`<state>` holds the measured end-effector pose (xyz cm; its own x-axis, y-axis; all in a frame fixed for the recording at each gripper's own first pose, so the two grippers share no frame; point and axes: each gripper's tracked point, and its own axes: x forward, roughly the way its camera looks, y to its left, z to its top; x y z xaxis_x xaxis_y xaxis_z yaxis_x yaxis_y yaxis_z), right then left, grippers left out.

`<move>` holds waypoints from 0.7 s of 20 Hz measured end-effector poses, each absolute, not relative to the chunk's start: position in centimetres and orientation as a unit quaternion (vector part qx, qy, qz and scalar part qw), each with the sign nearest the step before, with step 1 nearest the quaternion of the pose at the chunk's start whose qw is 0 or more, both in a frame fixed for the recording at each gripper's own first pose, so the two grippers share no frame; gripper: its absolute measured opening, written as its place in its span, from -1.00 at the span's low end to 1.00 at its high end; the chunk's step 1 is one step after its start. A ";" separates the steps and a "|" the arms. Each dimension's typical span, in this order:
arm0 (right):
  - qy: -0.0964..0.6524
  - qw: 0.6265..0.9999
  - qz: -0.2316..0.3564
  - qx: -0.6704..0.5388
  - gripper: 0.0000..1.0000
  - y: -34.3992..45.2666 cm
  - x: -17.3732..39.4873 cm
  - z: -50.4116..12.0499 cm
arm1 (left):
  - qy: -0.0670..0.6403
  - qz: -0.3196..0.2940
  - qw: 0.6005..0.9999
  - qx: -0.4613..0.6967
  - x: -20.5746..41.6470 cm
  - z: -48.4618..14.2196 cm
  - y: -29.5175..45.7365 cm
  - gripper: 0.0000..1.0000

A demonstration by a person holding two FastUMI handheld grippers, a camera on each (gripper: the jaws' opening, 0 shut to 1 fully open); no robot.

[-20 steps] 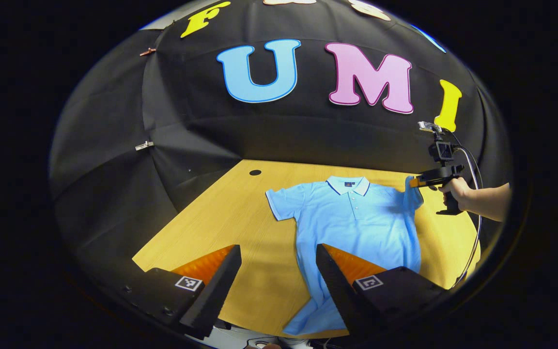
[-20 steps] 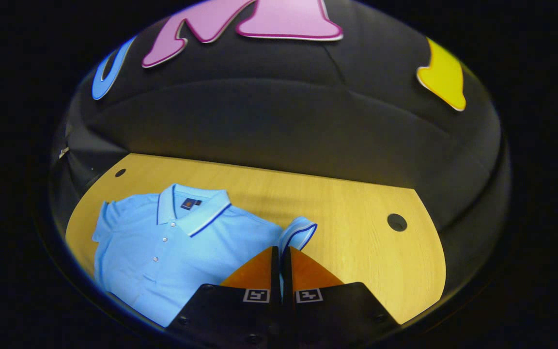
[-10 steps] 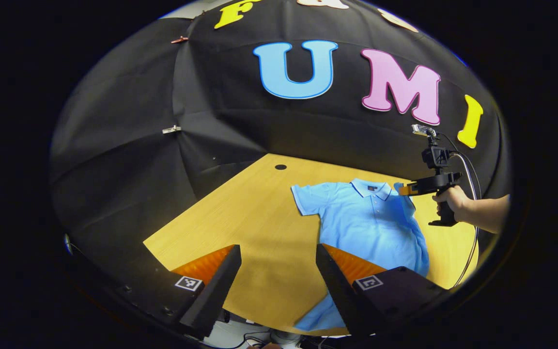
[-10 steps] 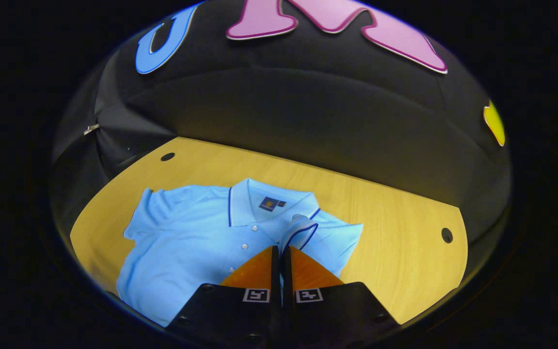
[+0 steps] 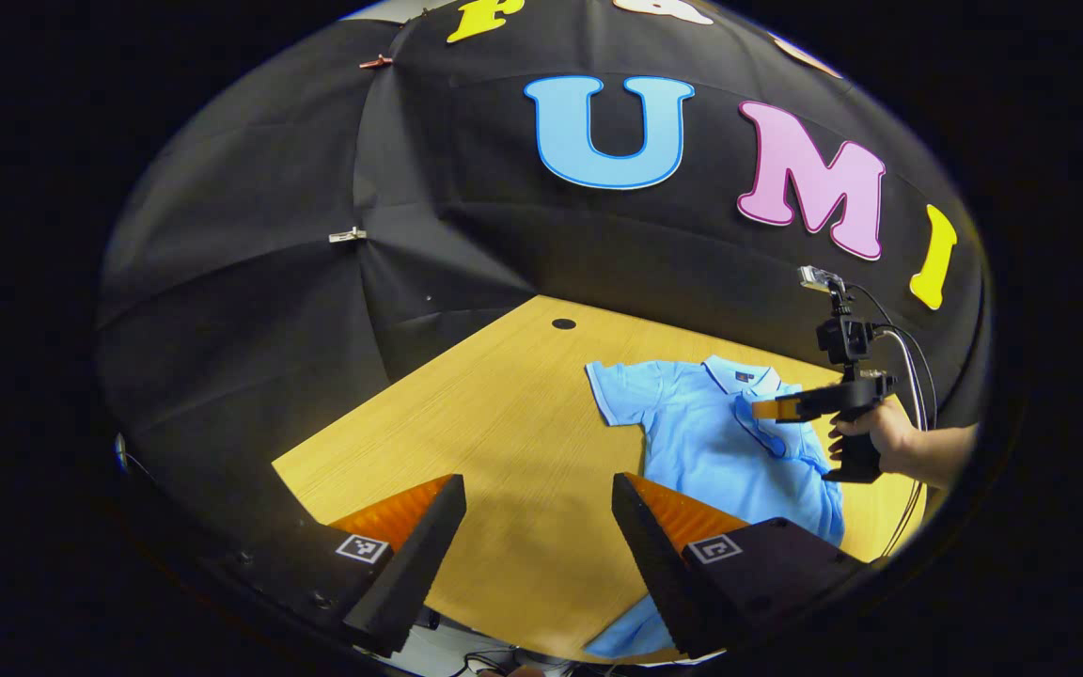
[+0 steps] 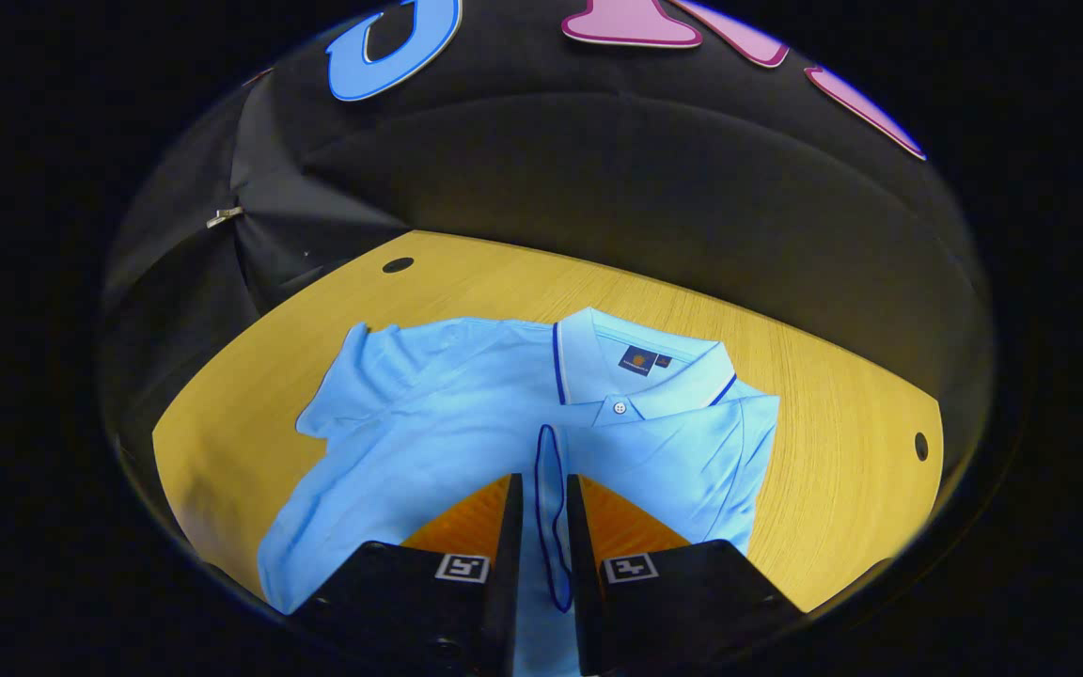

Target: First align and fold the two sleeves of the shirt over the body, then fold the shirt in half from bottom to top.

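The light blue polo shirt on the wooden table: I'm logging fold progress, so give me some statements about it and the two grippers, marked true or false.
1. The right sleeve of the light blue polo shirt lies folded over the body. True.
2. The left sleeve is folded in too. False: it lies spread out on the wooden table.
3. The left gripper grips the hem. False: its fingers stand wide apart over bare table.
4. The right gripper has the sleeve's dark-trimmed edge between its fingers. True, with a small gap on either side.
5. The collar faces the booth's wall. True.
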<state>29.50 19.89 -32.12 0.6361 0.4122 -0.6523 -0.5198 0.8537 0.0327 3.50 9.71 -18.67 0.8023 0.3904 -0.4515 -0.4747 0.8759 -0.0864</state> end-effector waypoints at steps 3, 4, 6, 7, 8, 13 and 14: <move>0.325 0.911 0.245 -0.066 0.00 18.2 28.9 -30.2 | 0.200 0.207 0.953 -0.092 7.4 -17.9 10.7 0.99; 0.319 0.915 0.240 -0.063 0.36 17.2 28.5 -29.5 | 0.195 0.198 0.957 -0.085 9.0 -17.8 11.0 0.99; 0.299 0.925 0.225 -0.067 0.92 14.5 28.2 -27.7 | 0.187 0.180 0.963 -0.077 12.4 -17.7 11.6 0.99; 0.286 0.932 0.213 -0.070 0.99 13.0 28.3 -26.8 | 0.183 0.169 0.965 -0.077 14.2 -17.6 11.7 0.99; 0.274 0.939 0.198 -0.072 0.97 11.5 28.2 -25.8 | 0.181 0.156 0.968 -0.076 15.9 -17.8 11.7 0.99; 0.232 0.962 0.132 -0.058 0.96 4.4 26.0 -22.6 | 0.183 0.122 0.971 -0.090 23.9 -21.2 12.3 0.99; 0.224 0.965 0.125 -0.047 0.96 3.4 25.6 -22.3 | 0.189 0.116 0.971 -0.088 25.3 -22.1 12.7 0.99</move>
<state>25.60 3.43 -22.28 0.8686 0.2198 -0.4441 -0.2618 0.9645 -0.0348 25.27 12.66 -22.13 0.9015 0.1924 -0.3877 -0.2591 0.9575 -0.1272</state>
